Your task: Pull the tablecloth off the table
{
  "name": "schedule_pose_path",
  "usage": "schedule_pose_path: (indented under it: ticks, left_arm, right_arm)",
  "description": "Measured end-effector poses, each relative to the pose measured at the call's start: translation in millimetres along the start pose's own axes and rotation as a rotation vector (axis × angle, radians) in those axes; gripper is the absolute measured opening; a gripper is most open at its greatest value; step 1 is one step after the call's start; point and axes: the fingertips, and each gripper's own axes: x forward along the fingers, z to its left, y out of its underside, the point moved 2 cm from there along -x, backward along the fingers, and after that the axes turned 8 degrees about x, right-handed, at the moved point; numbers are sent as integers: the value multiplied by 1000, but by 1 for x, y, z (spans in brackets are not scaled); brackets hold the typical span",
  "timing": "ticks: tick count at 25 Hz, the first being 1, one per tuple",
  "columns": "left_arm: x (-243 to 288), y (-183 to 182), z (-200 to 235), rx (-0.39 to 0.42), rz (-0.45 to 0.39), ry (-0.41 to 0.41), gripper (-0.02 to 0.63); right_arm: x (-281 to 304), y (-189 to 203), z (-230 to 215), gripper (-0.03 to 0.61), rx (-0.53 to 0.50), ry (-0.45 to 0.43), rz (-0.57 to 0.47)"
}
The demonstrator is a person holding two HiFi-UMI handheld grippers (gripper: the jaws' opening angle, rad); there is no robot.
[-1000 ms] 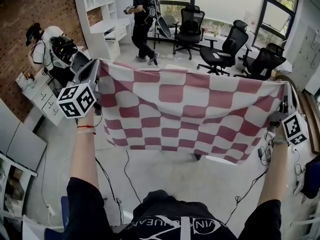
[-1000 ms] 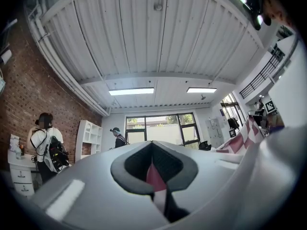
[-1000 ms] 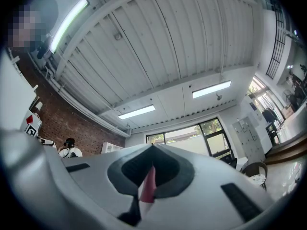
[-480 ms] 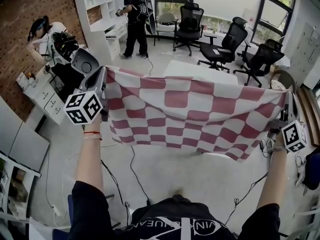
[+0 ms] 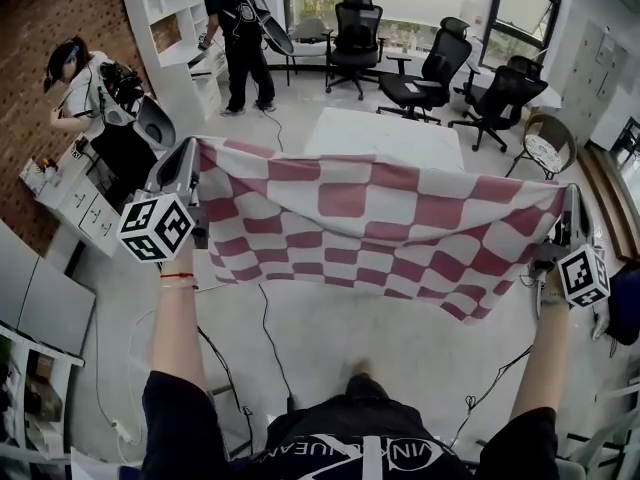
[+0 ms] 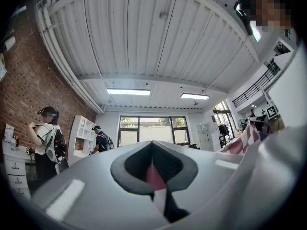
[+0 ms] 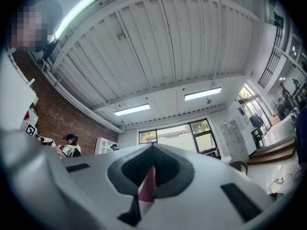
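Note:
A red-and-white checked tablecloth [image 5: 380, 223] hangs spread in the air between my two grippers, clear of the white table [image 5: 385, 138] behind it. My left gripper [image 5: 192, 158] is shut on the cloth's upper left corner; a strip of cloth [image 6: 154, 178] shows pinched between its jaws. My right gripper [image 5: 570, 203] is shut on the upper right corner, with a red tip of cloth [image 7: 147, 183] caught between its jaws. Both grippers point slightly upward. The cloth's lower edge sags toward the right.
Black office chairs [image 5: 430, 68] stand behind the bare table. A person [image 5: 232, 28] stands by a white shelf unit [image 5: 165, 23] at the back left, another person [image 5: 75, 88] at a desk on the left. Cables [image 5: 270, 348] trail over the floor near my feet.
Both grippers have carried the spread cloth back toward me and slightly down. More of the bare table top shows beyond the cloth's upper edge. The standing person has moved left.

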Motion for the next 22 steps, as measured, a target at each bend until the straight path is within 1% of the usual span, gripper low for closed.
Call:
schedule_pose_path:
  ticks: [8,13,19,22]
  left_arm:
    - [-27,19,-14,-14,39,37,9]
    - [-63,60,-26,-30,63,52,9]
    - [-71,71,-32,-48,108,72,9]
    - [-82,85,-40,-61,125,71,9]
  right_arm:
    - [-49,12,-4,8,15,44,41]
    - [-101,45,-6,8,26,53,67]
    - [-109,54,-5,8,54,73,126]
    - [-122,61,-7,8,54,81,143]
